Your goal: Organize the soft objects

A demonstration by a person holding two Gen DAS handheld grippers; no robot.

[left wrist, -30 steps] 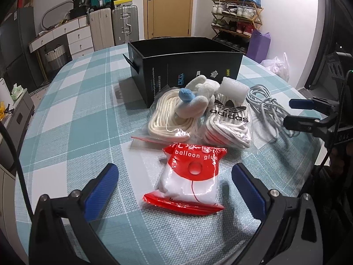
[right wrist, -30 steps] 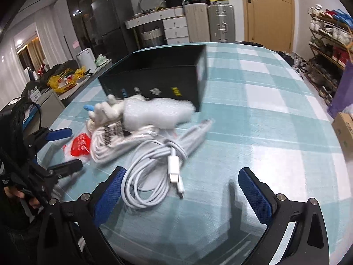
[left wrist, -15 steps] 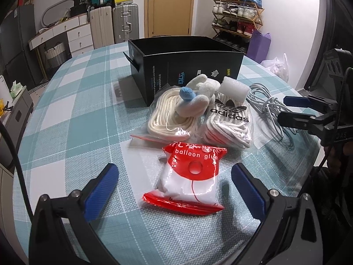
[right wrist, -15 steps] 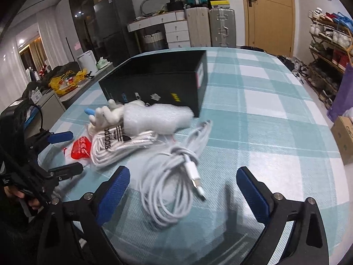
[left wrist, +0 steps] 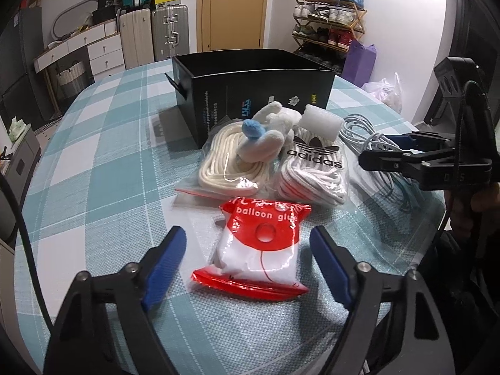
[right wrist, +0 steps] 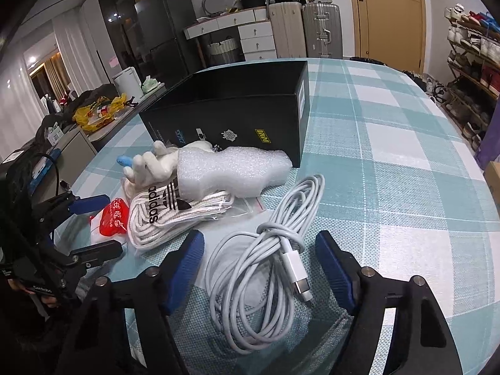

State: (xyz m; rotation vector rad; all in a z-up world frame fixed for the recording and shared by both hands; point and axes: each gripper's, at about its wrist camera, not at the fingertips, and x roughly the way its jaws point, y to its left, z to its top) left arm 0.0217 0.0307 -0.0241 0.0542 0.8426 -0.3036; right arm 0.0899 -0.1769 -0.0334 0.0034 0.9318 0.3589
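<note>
Overlapping bags [left wrist: 311,168] half-hiding plush [left wrist: 265,137]

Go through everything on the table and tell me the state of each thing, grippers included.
Black box: open-topped, upright.
Balloon glue packet: sealed, flat, between the left gripper's pads, untouched.
Left gripper: closing.
White cable: coiled, between the right gripper's pads, untouched.
Right gripper: closing.
Adidas laces bag: lying flat.
Cream rope bag: lying flat.
Plush toy: resting on the bags.
Foam wrap: lying on its side.

Black box [left wrist: 253,93] blocks behind the pile; checked tablecloth [right wrist: 390,162] open rightward
</note>
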